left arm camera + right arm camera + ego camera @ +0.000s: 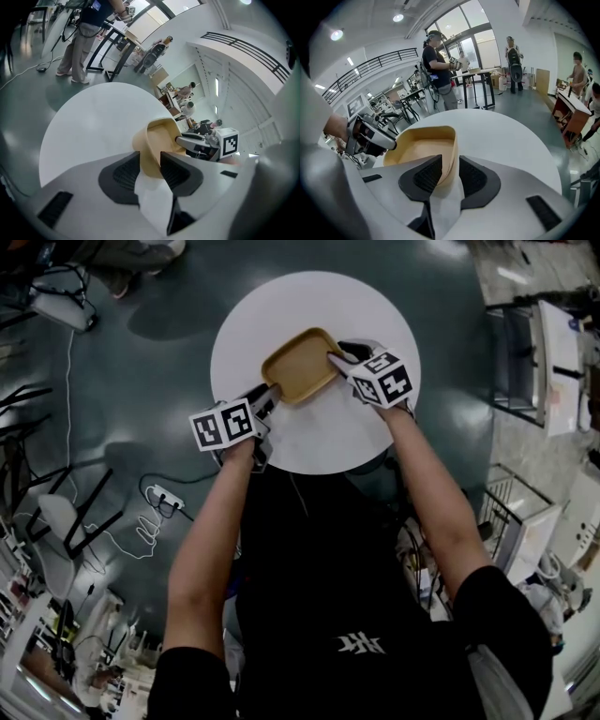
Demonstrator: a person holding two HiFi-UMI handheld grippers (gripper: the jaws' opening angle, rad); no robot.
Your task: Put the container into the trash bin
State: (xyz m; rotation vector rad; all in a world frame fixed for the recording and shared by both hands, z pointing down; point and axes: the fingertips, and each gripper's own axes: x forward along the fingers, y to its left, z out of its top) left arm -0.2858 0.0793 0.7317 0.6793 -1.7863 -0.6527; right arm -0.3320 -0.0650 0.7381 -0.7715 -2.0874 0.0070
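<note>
The tan container (298, 364) is over the round white table (319, 442) in the upper centre of the head view, its wall grasped at the lower left end by the left gripper (270, 396) and at the right edge by the right gripper (339, 358).

Two pairs of tongs: left tongs (272, 397) and right tongs (337, 358). Two marker cubes (225, 424), one riding each pair. One tan container (300, 365) between them, a rim in each pair's jaws. One round table (347, 442) beneath them. Ahead of the right tongs, past the table, at least three people (437, 70) stand; further ones are too small to count.
</note>
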